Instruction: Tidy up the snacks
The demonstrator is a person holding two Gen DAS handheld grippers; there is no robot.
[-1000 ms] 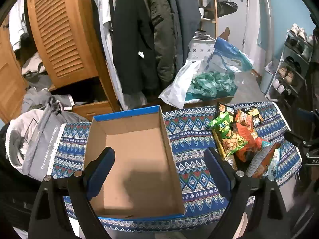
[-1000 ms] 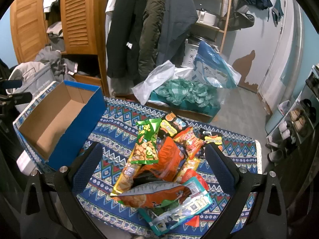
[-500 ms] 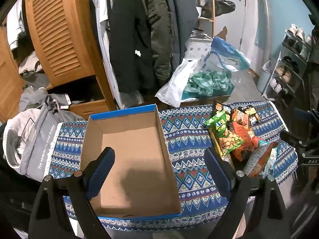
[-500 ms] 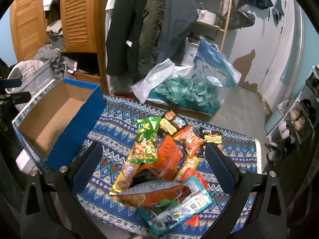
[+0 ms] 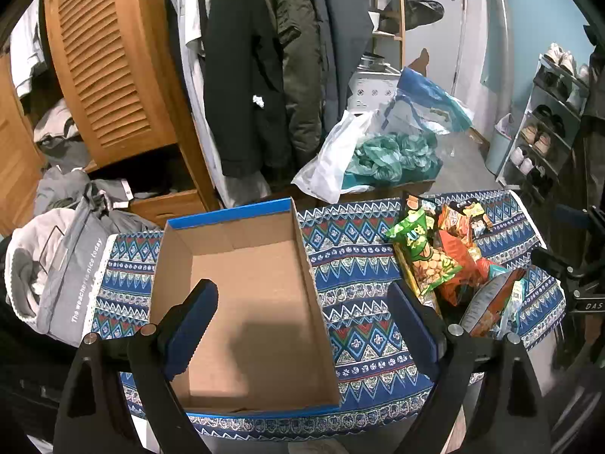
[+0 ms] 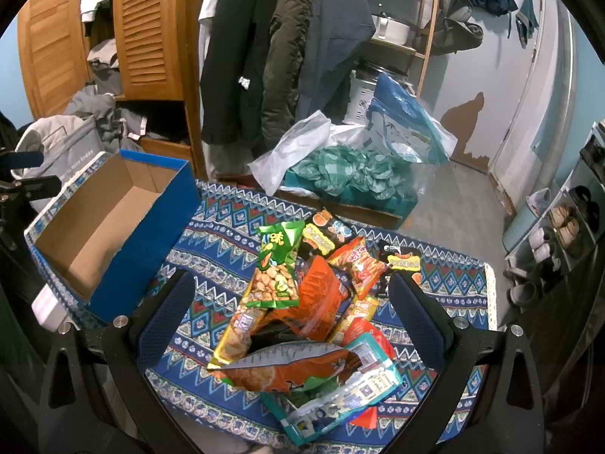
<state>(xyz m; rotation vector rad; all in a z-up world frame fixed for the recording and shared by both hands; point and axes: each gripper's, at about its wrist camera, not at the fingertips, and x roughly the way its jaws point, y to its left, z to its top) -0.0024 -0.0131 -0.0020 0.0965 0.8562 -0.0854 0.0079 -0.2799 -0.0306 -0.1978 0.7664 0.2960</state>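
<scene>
An empty blue cardboard box [image 5: 245, 295] sits on the left of a blue patterned tablecloth [image 5: 355, 287]; it also shows in the right wrist view [image 6: 109, 223]. A pile of snack bags [image 6: 302, 302] lies on the cloth to its right, topped by a green peanut bag [image 6: 276, 268] and an orange bag [image 6: 321, 299], with a teal-edged packet [image 6: 340, 393] nearest. The pile shows in the left wrist view [image 5: 442, 261]. My left gripper [image 5: 302, 321] is open and empty above the box. My right gripper [image 6: 291, 310] is open and empty above the pile.
Coats [image 5: 249, 64] hang behind the table beside a wooden louvred wardrobe [image 5: 106, 64]. A white plastic bag and green cloth [image 6: 340, 174] lie on a box behind the table. A grey tote bag [image 5: 64, 265] sits at left. A shoe rack [image 5: 544, 132] stands at right.
Both grippers stay open and empty. The left wrist view has drifted slightly, so the box and snacks sit a little further left and lower. The right wrist view is almost unchanged.
</scene>
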